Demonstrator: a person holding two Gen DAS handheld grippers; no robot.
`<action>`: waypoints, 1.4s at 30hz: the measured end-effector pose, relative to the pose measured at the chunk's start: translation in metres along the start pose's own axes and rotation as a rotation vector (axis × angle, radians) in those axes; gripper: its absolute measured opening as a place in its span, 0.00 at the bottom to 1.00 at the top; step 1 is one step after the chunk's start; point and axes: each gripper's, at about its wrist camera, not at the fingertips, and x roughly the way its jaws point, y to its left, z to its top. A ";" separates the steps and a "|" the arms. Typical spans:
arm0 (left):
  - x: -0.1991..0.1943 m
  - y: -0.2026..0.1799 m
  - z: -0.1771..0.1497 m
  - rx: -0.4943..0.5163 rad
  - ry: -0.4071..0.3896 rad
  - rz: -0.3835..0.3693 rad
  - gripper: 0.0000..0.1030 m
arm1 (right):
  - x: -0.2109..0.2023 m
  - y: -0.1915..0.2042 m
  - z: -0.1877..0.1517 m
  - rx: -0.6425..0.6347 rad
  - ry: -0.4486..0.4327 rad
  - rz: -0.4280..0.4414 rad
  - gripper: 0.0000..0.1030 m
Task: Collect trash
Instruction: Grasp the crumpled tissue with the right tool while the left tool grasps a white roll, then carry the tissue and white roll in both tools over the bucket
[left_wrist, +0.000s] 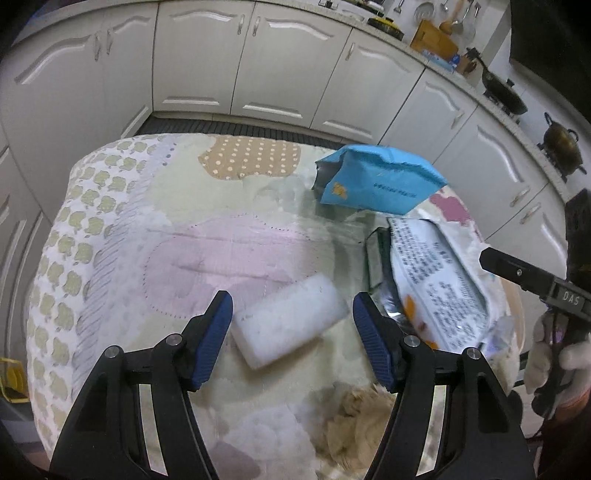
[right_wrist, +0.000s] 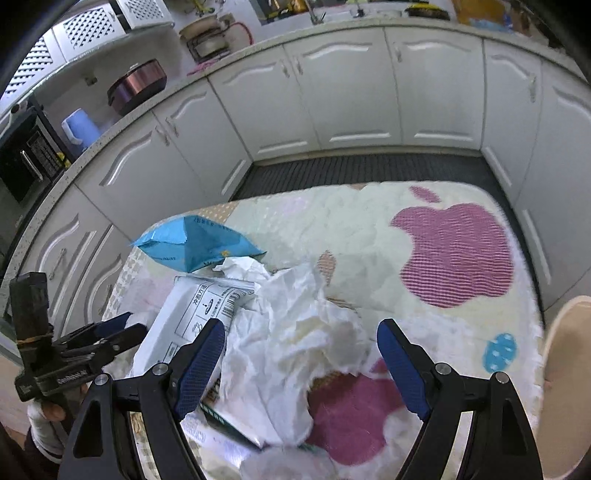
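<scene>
- The left gripper (left_wrist: 291, 336) points steeply down at a white foam block (left_wrist: 290, 325), which lies on the cloth-covered tabletop (left_wrist: 122, 236) near its near edge. The jaws are spread, one on each side of the block, and the pads do not touch it.
- The block lies slantwise across the gap, so the hand would do well to turn until the pads face its long sides, then sink before closing.
- The right gripper (right_wrist: 301, 363) hangs over a crumpled white paper (right_wrist: 291, 332) heaped toward the near edge. Its jaws are spread wide, with nothing pinched.
- Paper this loose calls for a deep bite into the thick of the heap; a shallow pinch would likely tear off one fold.
- Under and beside the paper lies a flat printed wrapper (right_wrist: 195, 310), which could come up with it.
- Farther off, near the far edge, stands an open blue packet (left_wrist: 376, 181), well apart from both grippers and not yet collected.
- Beyond the tabletop run white cabinets (right_wrist: 354, 99).
</scene>
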 end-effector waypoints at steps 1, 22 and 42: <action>0.004 0.001 0.000 0.000 0.005 0.002 0.65 | 0.007 0.000 0.002 0.001 0.011 0.007 0.77; -0.070 -0.005 -0.003 0.009 -0.124 -0.033 0.39 | -0.098 0.012 -0.018 -0.064 -0.208 0.094 0.19; -0.097 -0.115 -0.019 0.202 -0.187 -0.099 0.39 | -0.158 -0.009 -0.062 -0.041 -0.292 0.055 0.19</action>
